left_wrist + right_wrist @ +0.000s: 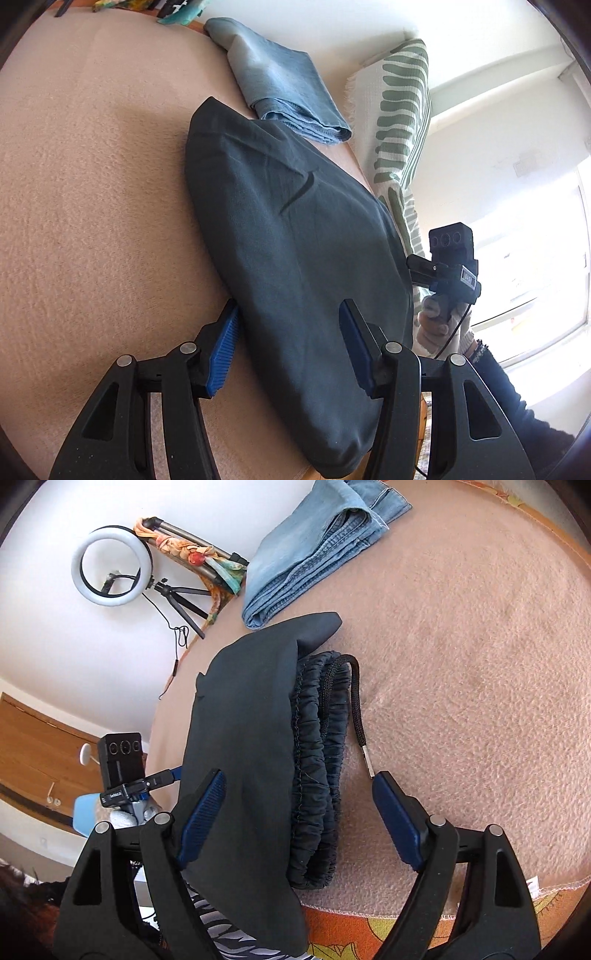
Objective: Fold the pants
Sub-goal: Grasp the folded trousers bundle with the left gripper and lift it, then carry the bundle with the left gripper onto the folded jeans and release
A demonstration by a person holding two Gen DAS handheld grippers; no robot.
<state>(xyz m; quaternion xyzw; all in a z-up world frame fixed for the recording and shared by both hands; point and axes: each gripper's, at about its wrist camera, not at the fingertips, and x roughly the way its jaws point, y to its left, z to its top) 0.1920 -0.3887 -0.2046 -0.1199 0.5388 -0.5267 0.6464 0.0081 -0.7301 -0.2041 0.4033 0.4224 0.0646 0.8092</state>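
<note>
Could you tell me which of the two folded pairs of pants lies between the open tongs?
The black pants with the elastic waistband and drawstring; the blue jeans lie farther off, beyond them.

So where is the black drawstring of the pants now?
In the right wrist view, the drawstring lies on the beige blanket, right of the elastic waistband, its metal tip near the right gripper's right finger.

Two pairs of pants lie ahead of the grippers: one dark pair [295,258] between the spread fingers, and one folded blue denim pair [284,81] beyond it. One drawstring [354,705], one ring light [110,565].
</note>
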